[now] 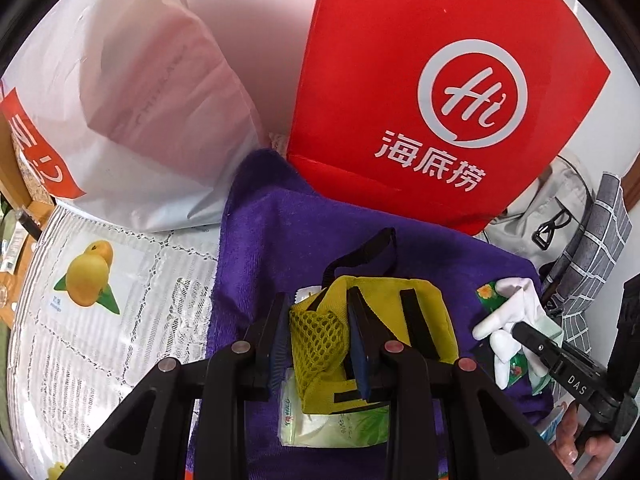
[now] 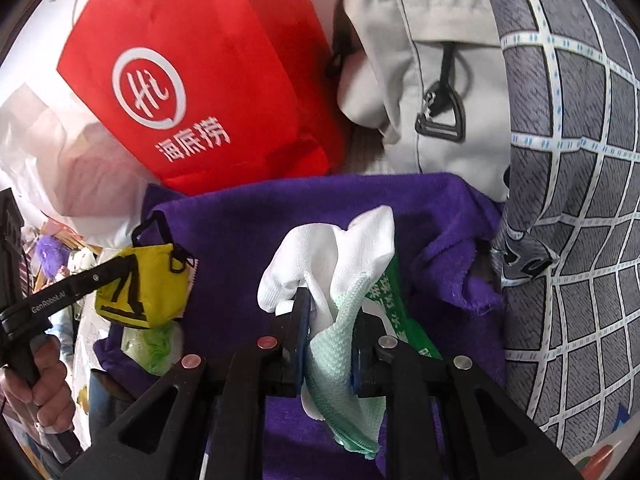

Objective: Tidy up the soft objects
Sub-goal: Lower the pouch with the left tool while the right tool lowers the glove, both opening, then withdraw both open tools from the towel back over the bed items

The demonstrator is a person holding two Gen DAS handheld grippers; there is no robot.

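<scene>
A purple towel (image 1: 288, 232) lies spread on the table, also in the right wrist view (image 2: 256, 224). My left gripper (image 1: 320, 320) is shut on a yellow pouch (image 1: 424, 304) with black straps and a mesh pocket, held over the towel; it also shows in the right wrist view (image 2: 148, 284). A tissue pack (image 1: 332, 424) lies under the pouch. My right gripper (image 2: 328, 320) is shut on a white and mint glove (image 2: 340, 264), held above the towel; the glove also shows in the left wrist view (image 1: 508, 320).
A red paper bag (image 1: 440, 80) and a white plastic bag (image 1: 132, 92) stand behind the towel. A beige backpack (image 2: 440, 80) and a grey checked cushion (image 2: 572, 200) sit at the right. A green packet (image 2: 396, 312) lies under the glove. A lace tablecloth (image 1: 100, 320) covers the left.
</scene>
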